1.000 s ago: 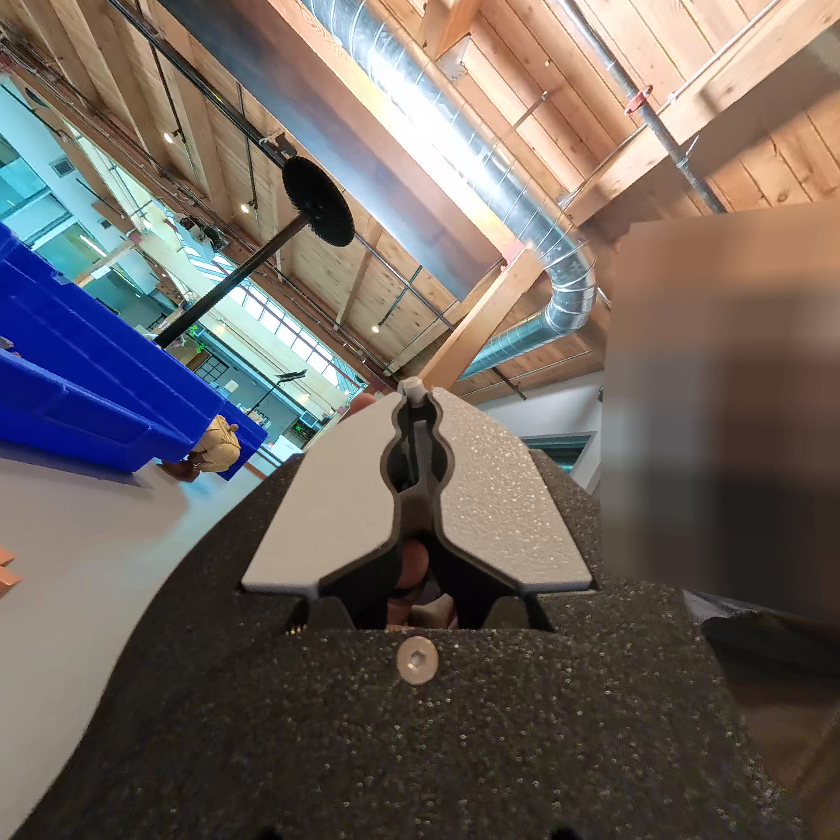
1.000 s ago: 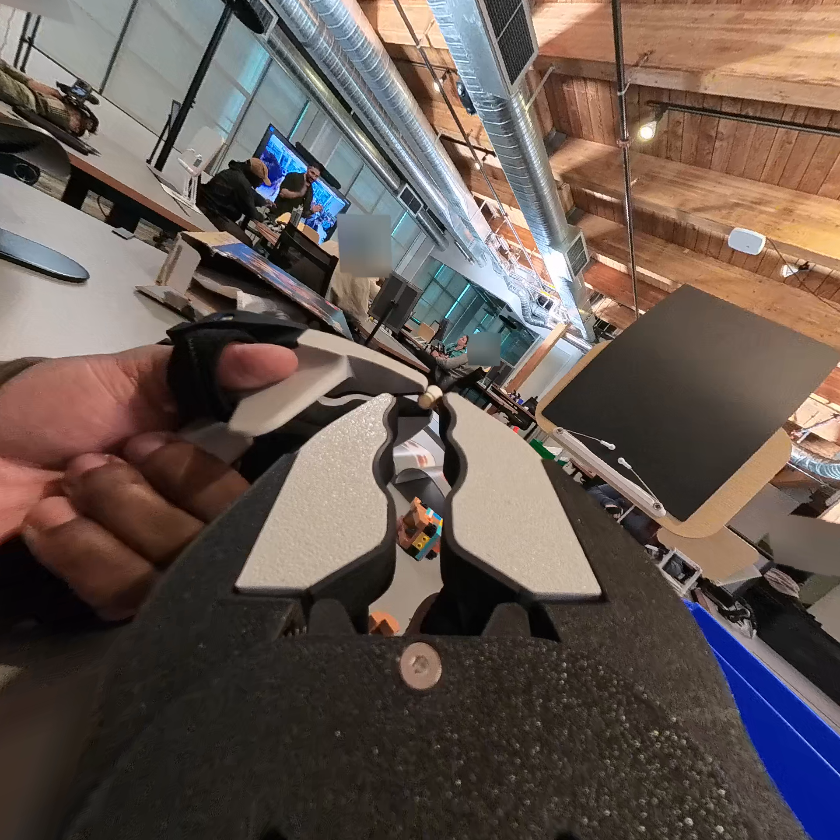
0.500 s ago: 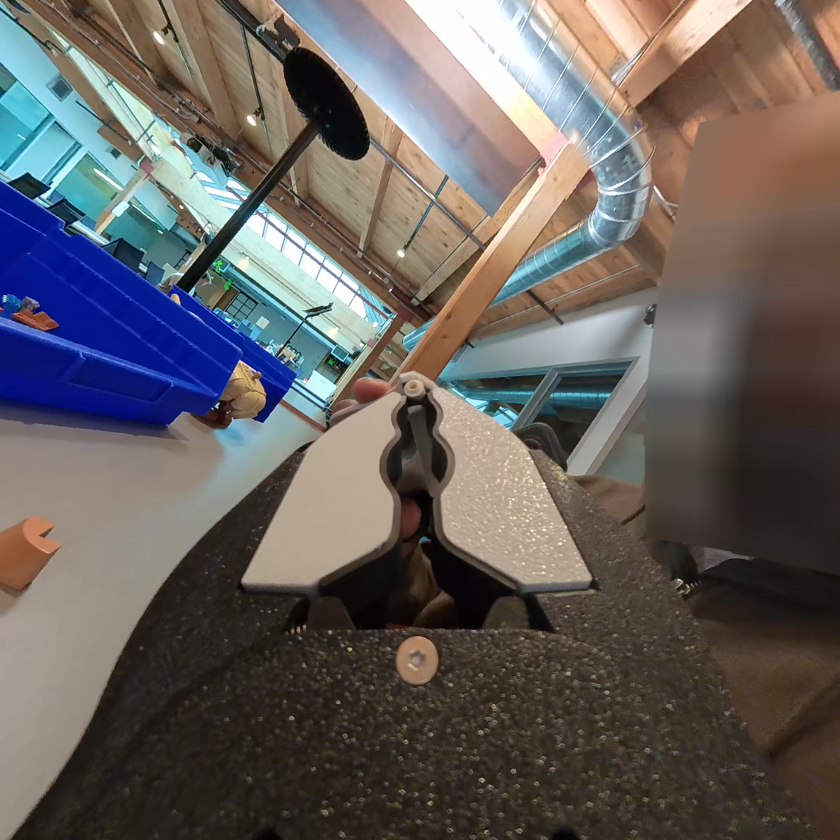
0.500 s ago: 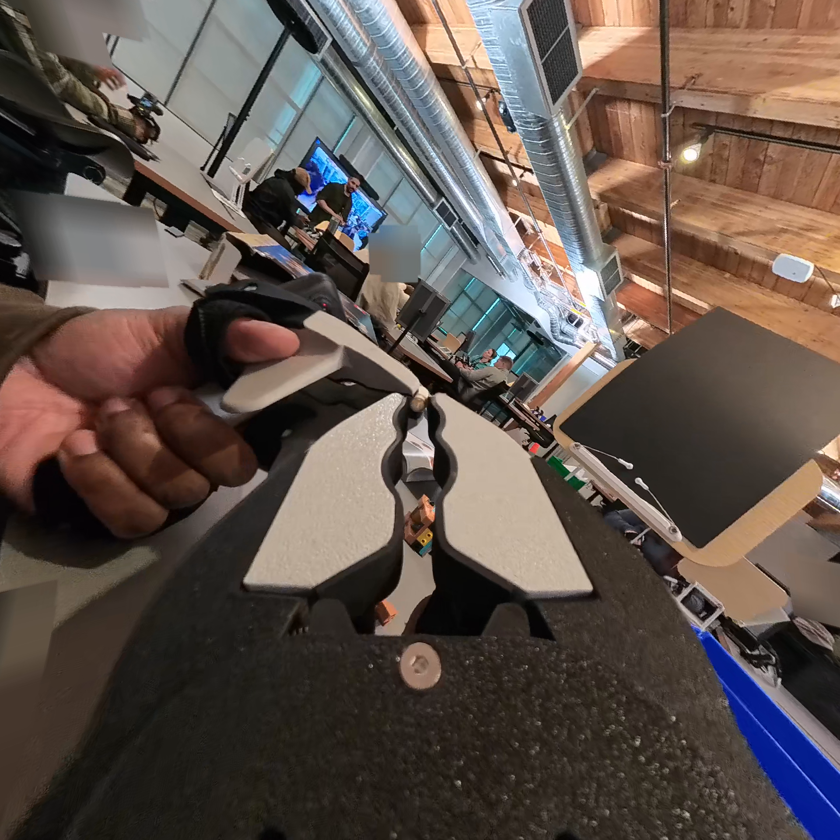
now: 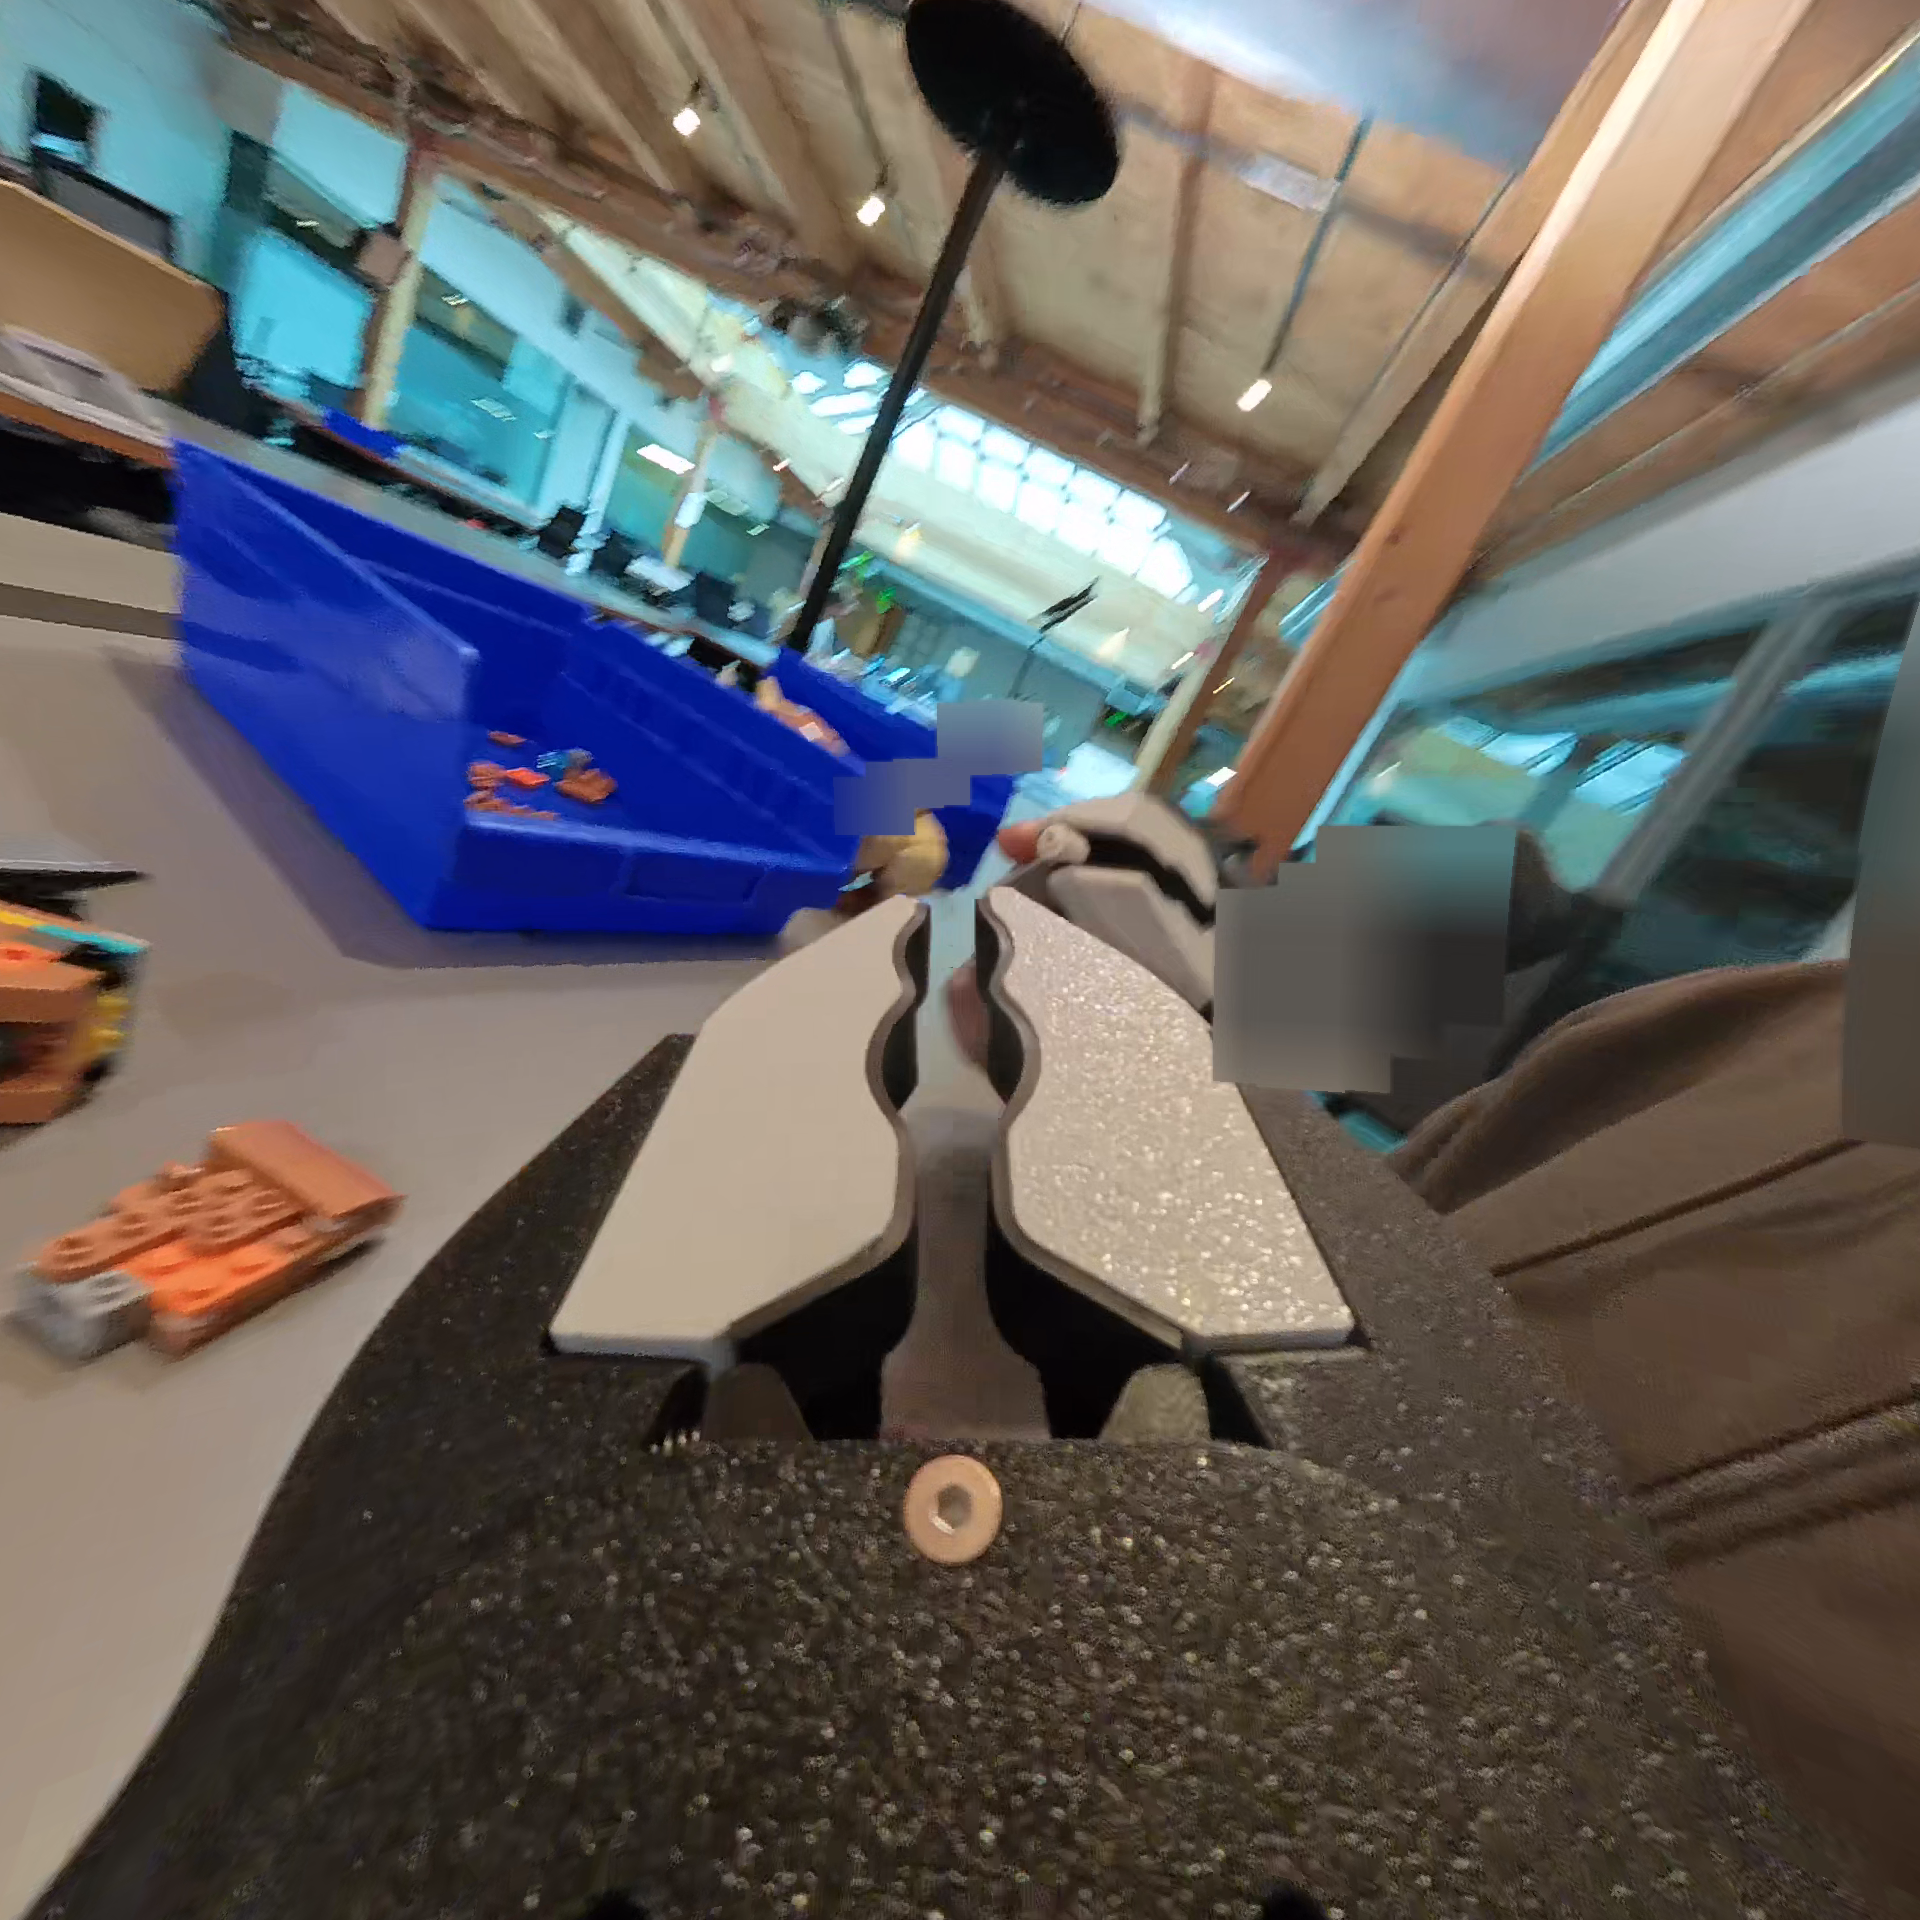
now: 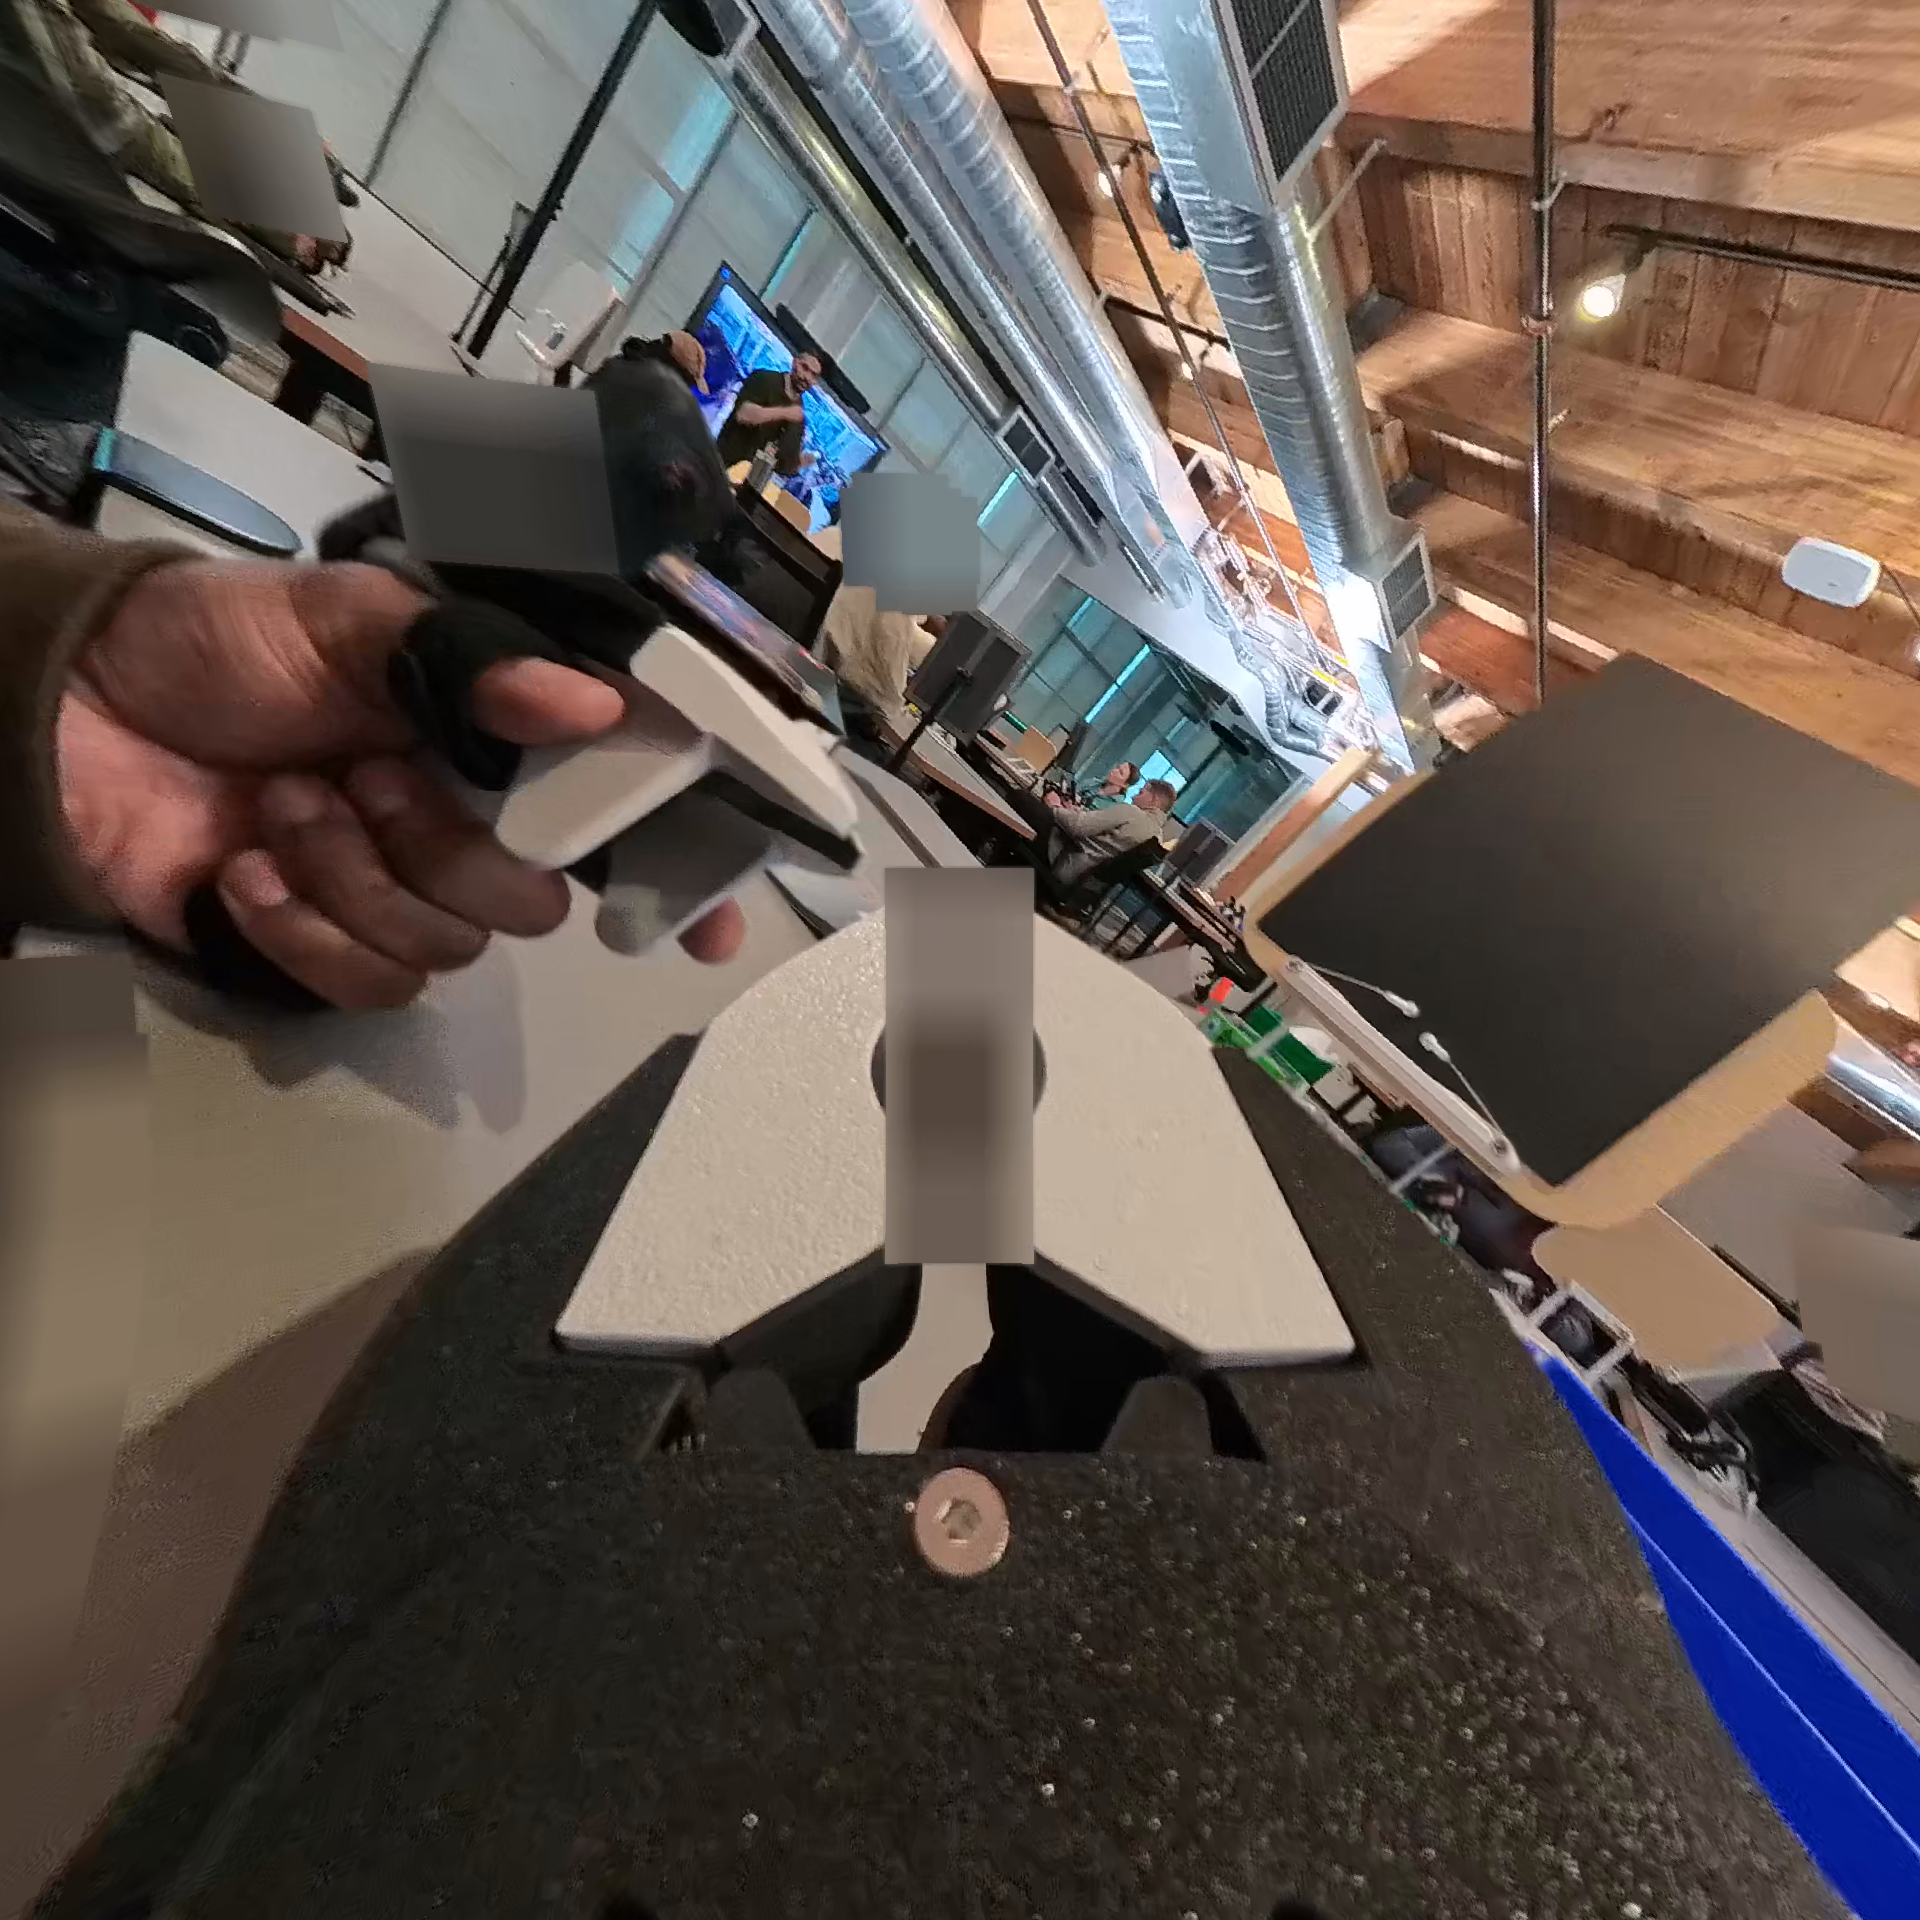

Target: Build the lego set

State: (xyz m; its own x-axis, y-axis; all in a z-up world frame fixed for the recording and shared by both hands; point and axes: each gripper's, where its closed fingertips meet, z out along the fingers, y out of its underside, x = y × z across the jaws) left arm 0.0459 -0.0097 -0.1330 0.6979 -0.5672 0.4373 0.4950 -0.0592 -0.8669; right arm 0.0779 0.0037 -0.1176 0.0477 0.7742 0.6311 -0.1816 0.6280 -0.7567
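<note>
Lego assembly (image 5: 203,1236), orange w/ grey end block, blurred, lies flat on grey table (image 5: 436,1039), left of left gripper (image 5: 951,914), apart from it. Left jaws narrowly parted, nothing between. Right gripper (image 6: 956,935): gap masked by blur, cannot tell. Blue bin (image 5: 436,790) w/ loose orange pieces behind; timber ceiling overhead.

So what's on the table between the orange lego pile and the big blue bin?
Nothing: in the left wrist view, only bare grey table lies between the orange lego pile and the blue bin.
</note>
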